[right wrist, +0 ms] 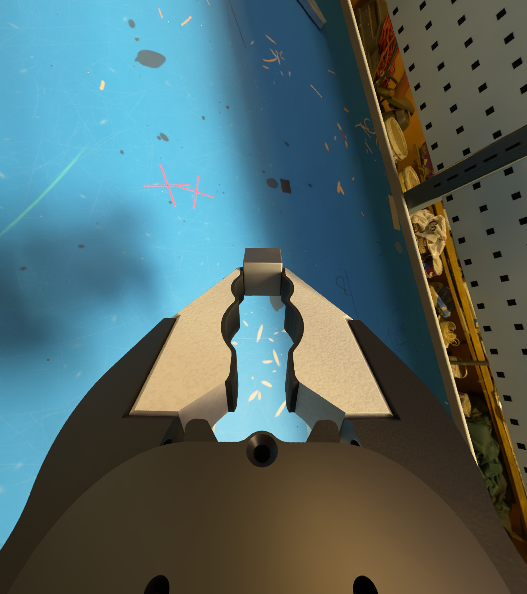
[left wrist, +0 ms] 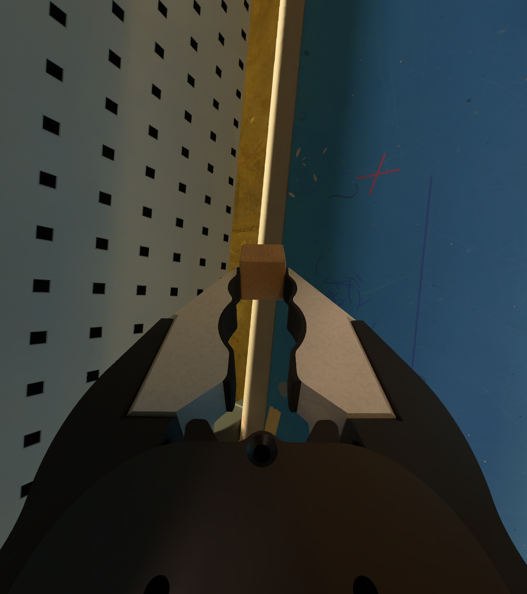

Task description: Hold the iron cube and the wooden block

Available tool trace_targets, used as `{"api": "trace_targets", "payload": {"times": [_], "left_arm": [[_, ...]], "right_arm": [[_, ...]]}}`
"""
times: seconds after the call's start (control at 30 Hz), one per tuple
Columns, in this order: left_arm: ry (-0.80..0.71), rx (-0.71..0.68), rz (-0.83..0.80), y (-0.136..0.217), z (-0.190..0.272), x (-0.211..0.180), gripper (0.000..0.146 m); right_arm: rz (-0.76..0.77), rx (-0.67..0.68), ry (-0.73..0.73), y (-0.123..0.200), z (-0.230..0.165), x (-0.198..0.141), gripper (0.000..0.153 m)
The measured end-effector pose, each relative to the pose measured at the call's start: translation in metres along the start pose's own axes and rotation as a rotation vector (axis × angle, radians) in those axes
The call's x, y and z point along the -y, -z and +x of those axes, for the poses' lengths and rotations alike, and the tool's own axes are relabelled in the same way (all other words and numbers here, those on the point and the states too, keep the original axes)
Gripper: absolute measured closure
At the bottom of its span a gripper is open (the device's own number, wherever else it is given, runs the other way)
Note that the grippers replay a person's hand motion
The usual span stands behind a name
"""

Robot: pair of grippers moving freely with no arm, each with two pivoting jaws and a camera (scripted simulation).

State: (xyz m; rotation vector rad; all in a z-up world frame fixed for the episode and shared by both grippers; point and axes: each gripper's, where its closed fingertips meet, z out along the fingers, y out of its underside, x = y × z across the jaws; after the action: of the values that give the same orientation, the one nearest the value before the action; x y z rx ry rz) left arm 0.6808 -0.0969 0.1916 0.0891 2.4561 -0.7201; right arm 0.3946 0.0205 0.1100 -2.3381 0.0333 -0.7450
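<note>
My left gripper is clamped on the wooden block, pinched at the fingertips, faces square to the fingers; being a cube, it has no long axis. It hangs over the pale bench edge, pegboard close left, open blue bench right. My right gripper grips the iron cube likewise, squarely, over open bench with the pegboard off right.

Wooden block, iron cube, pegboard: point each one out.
wooden block (left wrist: 261, 280): left wrist view, its near face between the fingertips.
iron cube (right wrist: 262, 279): right wrist view, its near grey face.
pegboard (left wrist: 95, 160): left wrist view, a bare patch between the holes.
</note>
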Motion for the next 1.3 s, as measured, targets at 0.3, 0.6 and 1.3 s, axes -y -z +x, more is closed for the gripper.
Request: {"api": "trace_targets", "payload": {"times": [0.3,0.6,1.3], "left_arm": [[-0.018,-0.036,-0.026,0.0005,-0.0003,-0.0003,0.121],[-0.031,-0.041,-0.044,0.0006,-0.0006,-0.0005,0.121],[-0.025,-0.054,-0.059,0.0007,-0.0011,-0.0003,0.121]], "right_arm": [[-0.003,0.007,0.004,-0.0010,-0.0014,-0.0002,0.131],[0.001,0.012,0.002,-0.0007,-0.0018,0.0005,0.131],[0.004,0.023,0.005,-0.0011,-0.0038,0.0012,0.131]]}}
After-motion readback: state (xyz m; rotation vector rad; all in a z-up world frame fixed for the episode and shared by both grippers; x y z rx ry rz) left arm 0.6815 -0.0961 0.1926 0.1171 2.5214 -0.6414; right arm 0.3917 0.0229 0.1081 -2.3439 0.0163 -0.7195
